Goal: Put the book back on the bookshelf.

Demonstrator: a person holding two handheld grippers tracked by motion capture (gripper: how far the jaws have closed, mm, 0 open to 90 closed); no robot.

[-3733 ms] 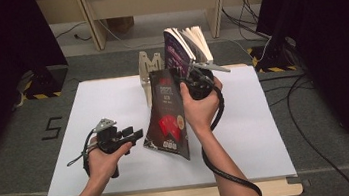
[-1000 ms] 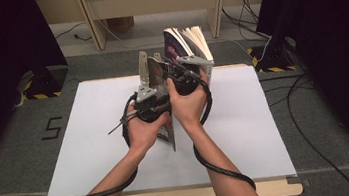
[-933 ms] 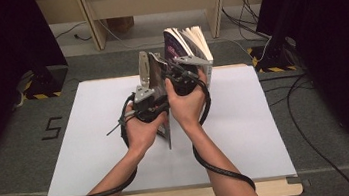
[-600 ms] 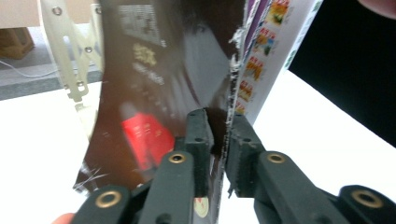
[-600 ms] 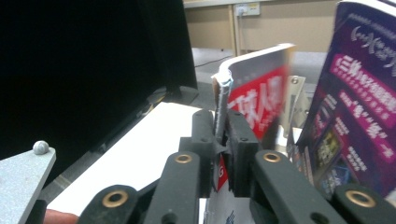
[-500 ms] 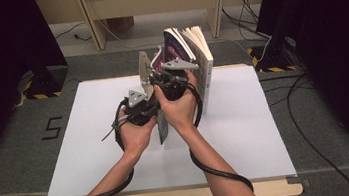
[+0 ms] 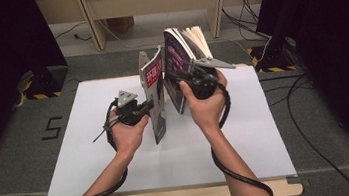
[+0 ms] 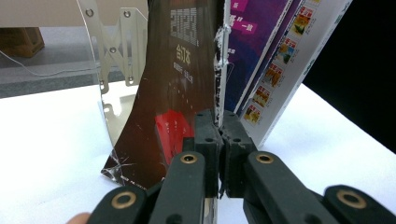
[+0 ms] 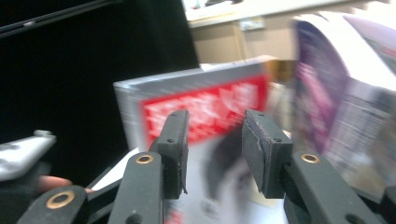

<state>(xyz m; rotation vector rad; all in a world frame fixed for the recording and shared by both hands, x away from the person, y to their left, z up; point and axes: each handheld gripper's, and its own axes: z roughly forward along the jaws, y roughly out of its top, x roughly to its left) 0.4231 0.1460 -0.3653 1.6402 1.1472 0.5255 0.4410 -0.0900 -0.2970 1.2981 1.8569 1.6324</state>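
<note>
step: standing the red magazine (image 7: 156, 97) up next to the purple ones (image 7: 184, 61), by the look of it. It's upright near the middle of the bench (image 7: 79, 155), just left of the stack, with the clear bookend (image 8: 109, 70) behind it on the far side.

left tool (image 7: 150, 112): clamped tight on the near edge of the red magazine, low down. In the left gripper view the pads pinch the edge with no gap at all.

right tool (image 9: 212, 154): jaws have just been opening and now stand apart, nothing pressed between them. It hangs by the top of the stack with the red cover a bit beyond it.

how I'd do it: keep the left pinch firm and low, slide the magazine right till it leans flat on the stack. The cover is floppy, so go slow.

watch out: let go only once it's leaning on something, or it'll flop over.
</note>
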